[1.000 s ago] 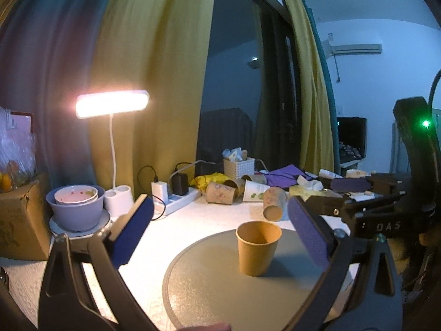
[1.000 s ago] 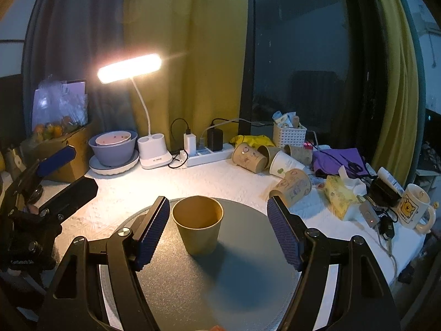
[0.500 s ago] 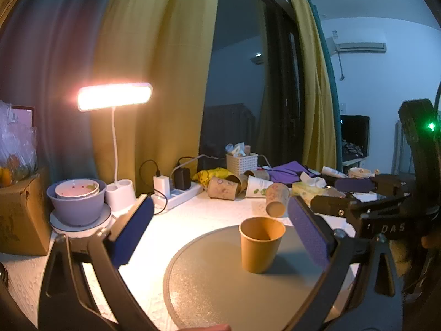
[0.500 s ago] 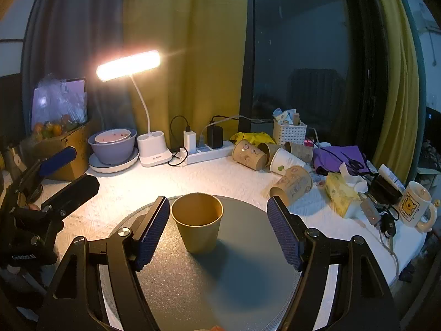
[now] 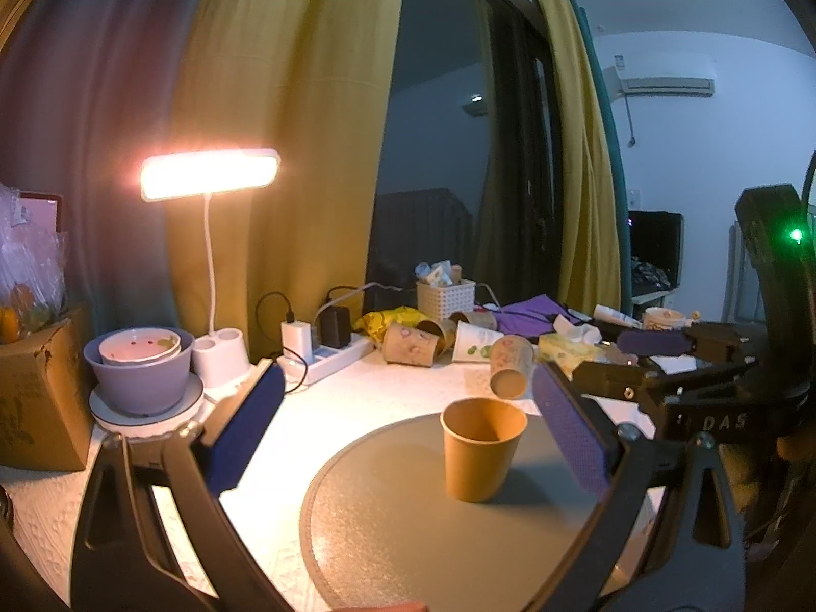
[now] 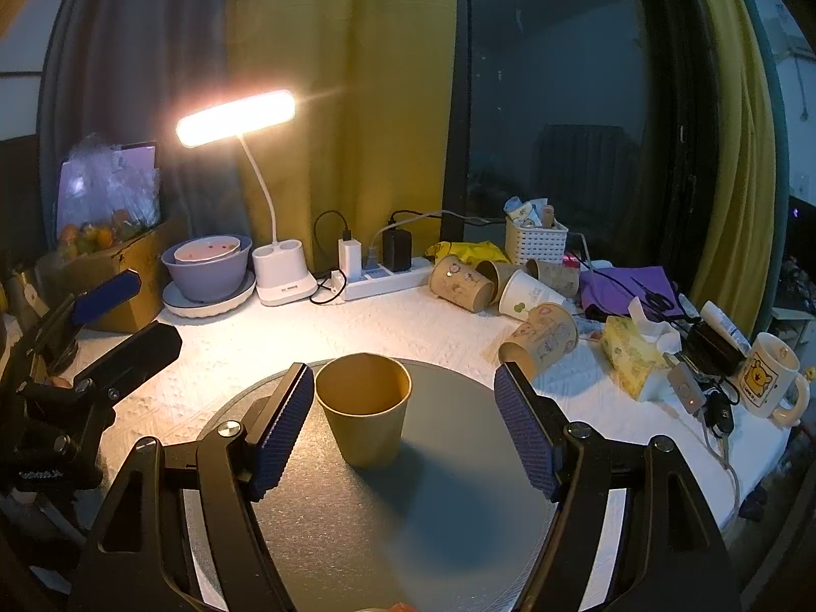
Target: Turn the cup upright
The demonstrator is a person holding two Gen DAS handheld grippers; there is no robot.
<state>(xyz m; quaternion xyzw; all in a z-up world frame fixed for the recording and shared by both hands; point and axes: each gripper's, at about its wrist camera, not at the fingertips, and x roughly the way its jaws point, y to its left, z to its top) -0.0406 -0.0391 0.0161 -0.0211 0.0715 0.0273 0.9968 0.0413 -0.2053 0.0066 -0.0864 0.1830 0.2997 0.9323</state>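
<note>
- Tan paper cup (image 6: 363, 417) stands mouth-up on the grey round mat (image 6: 459, 520); flip looks done.
- Right gripper (image 6: 403, 431) and left gripper (image 5: 408, 433) gape wide beside the cup, holding nothing.
- Next, probably just back away without bumping it.

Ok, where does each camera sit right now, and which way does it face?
Left wrist: on the left hand-held gripper, open, facing the brown cup upright on the grey disc; the right hand-held gripper shows at right.
Right wrist: on the right hand-held gripper, open, facing the same cup from nearer; the left hand-held gripper shows at left.
Shared: cup, disc, lit lamp.
</note>
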